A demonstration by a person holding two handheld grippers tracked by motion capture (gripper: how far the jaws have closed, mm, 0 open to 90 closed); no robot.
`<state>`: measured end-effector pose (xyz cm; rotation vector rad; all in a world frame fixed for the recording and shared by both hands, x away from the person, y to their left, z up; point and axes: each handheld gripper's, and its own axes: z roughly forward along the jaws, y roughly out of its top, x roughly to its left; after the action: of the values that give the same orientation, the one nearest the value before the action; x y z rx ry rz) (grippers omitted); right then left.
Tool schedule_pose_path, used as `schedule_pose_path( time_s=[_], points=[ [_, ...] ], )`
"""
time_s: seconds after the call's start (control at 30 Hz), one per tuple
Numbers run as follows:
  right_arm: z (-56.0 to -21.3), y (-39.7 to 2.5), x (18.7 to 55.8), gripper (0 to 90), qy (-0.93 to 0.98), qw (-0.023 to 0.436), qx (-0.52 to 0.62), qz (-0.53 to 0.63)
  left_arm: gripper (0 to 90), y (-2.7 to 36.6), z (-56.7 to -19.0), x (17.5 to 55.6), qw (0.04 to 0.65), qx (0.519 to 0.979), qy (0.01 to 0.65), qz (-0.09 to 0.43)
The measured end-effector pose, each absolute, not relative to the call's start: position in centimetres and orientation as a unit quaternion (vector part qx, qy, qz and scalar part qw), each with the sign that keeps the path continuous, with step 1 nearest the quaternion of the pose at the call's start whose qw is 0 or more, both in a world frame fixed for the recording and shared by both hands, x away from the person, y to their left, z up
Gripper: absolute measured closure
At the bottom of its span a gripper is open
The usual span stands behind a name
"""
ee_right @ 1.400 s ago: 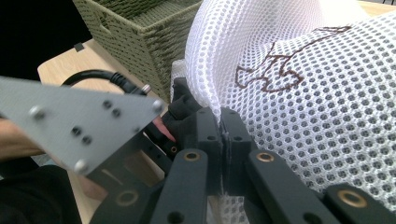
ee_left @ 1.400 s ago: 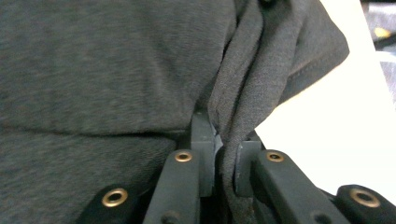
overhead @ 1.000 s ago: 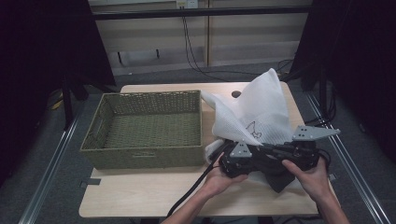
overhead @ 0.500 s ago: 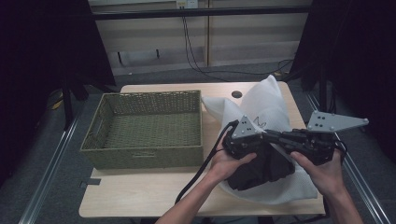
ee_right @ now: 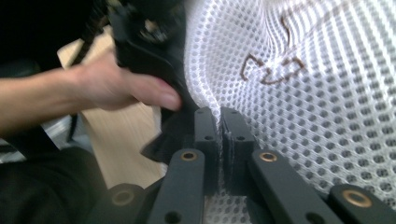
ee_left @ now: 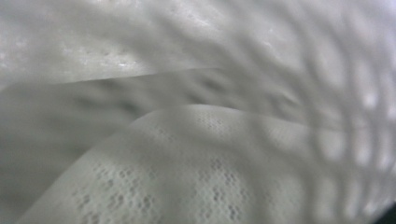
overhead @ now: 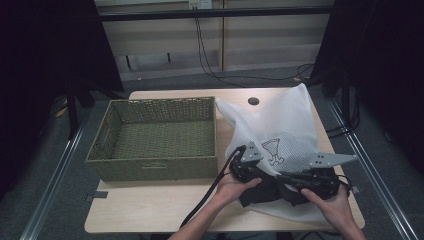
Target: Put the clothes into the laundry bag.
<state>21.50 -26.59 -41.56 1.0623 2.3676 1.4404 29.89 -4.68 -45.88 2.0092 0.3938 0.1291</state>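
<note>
A white mesh bag point(overhead: 280, 125) with a dark logo lies on the right half of the table, its far corner standing up. A black cloth point(overhead: 262, 192) sits at the bag's near edge between the two hands. My right gripper point(ee_right: 218, 125) is shut on a fold of the white mesh bag point(ee_right: 299, 84), with the black cloth point(ee_right: 170, 135) just left of its jaws. In the high view my right gripper point(overhead: 300, 181) lies low by the bag's front. My left gripper point(overhead: 248, 167) is pushed into the bag; close, blurred mesh point(ee_left: 196, 163) hides its jaws.
An empty woven green basket point(overhead: 155, 167) stands on the left half of the table, close to the bag. A black cable point(overhead: 205, 197) trails from the left gripper to the front edge. Metal rails run along both sides of the table.
Both grippers rose with the bag half a second ago and have come back down toward the front edge. The bag has settled lower and flatter on the table.
</note>
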Motion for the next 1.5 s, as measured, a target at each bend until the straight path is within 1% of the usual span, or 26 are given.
schedule_pose_path(
  time_s=[0.2,0.27,0.3,0.4,0.43,0.5,0.6,0.63,0.67,0.7,0.77,0.8,0.83,0.93,1.03,1.07,1.17,1.2,1.3,1.43,1.5],
  points=[
    [-43.4,-27.0,22.2,86.3,0.801,0.088,0.37,0.463,74.3,-3.7,-46.3,29.4,0.517,0.842,0.151,0.035],
    [-43.7,-27.2,22.4,86.3,0.799,0.08,0.374,0.464,69.7,-3.1,-46.4,29.1,0.518,0.841,0.157,0.024],
    [-43.9,-27.3,22.5,86.3,0.797,0.08,0.378,0.465,65.8,-2.8,-46.3,28.9,0.519,0.841,0.153,0.02],
    [-44.1,-27.3,22.6,86.3,0.797,0.08,0.38,0.463,58.3,-1.6,-46.1,28.1,0.526,0.837,0.147,0.019],
    [-44.1,-27.3,22.7,86.3,0.796,0.08,0.381,0.463,53.7,-1.2,-46.0,27.9,0.528,0.837,0.145,0.014],
    [-44.1,-27.3,22.7,86.2,0.795,0.079,0.383,0.463,47.4,-0.4,-45.7,27.4,0.528,0.837,0.143,0.016],
    [-44.1,-27.1,22.8,86.2,0.798,0.081,0.38,0.461,44.6,0.4,-45.5,26.3,0.533,0.837,0.123,0.018],
    [-44.0,-27.0,22.8,86.2,0.797,0.082,0.382,0.46,44.7,0.6,-45.5,25.9,0.534,0.837,0.117,0.019],
    [-44.0,-26.9,22.8,86.1,0.798,0.08,0.381,0.46,46.6,0.7,-45.4,25.5,0.534,0.838,0.111,0.016],
    [-44.0,-26.9,22.9,86.0,0.797,0.081,0.382,0.46,50.0,0.8,-45.5,25.3,0.542,0.835,0.099,0.003],
    [-44.0,-26.8,22.9,86.0,0.797,0.082,0.382,0.46,55.9,0.9,-45.7,24.6,0.552,0.829,0.085,-0.006],
    [-43.9,-26.8,22.9,86.0,0.798,0.081,0.381,0.46,57.4,0.8,-45.9,24.3,0.551,0.831,0.075,-0.014],
    [-43.9,-26.8,22.9,86.0,0.798,0.081,0.381,0.46,61.0,0.5,-46.2,24.1,0.548,0.833,0.066,-0.027],
    [-43.9,-26.7,23.0,86.0,0.798,0.081,0.381,0.46,67.0,-0.5,-47.6,23.6,0.517,0.854,0.045,-0.048],
    [-43.8,-26.7,23.0,85.9,0.799,0.081,0.379,0.46,70.6,-1.6,-49.2,23.7,0.47,0.881,0.041,-0.047],
    [-43.8,-26.7,23.0,86.0,0.798,0.081,0.379,0.46,71.1,-1.7,-49.6,24.0,0.451,0.891,0.035,-0.043],
    [-43.8,-26.7,23.0,85.9,0.799,0.081,0.378,0.461,70.8,-1.9,-50.1,24.3,0.443,0.894,0.045,-0.039],
    [-43.8,-26.7,23.0,85.9,0.799,0.08,0.378,0.461,69.7,-1.9,-50.1,24.4,0.447,0.893,0.046,-0.043],
    [-43.8,-26.6,23.1,85.8,0.799,0.08,0.378,0.461,65.1,-2.2,-50.5,24.6,0.431,0.9,0.045,-0.04],
    [-43.8,-26.5,23.0,85.5,0.8,0.08,0.378,0.46,61.4,-2.4,-50.4,24.5,0.42,0.907,0.032,-0.008],
    [-43.8,-26.4,23.0,85.3,0.8,0.079,0.376,0.46,61.3,-2.6,-50.4,24.5,0.416,0.909,0.022,0.007]
  ],
)
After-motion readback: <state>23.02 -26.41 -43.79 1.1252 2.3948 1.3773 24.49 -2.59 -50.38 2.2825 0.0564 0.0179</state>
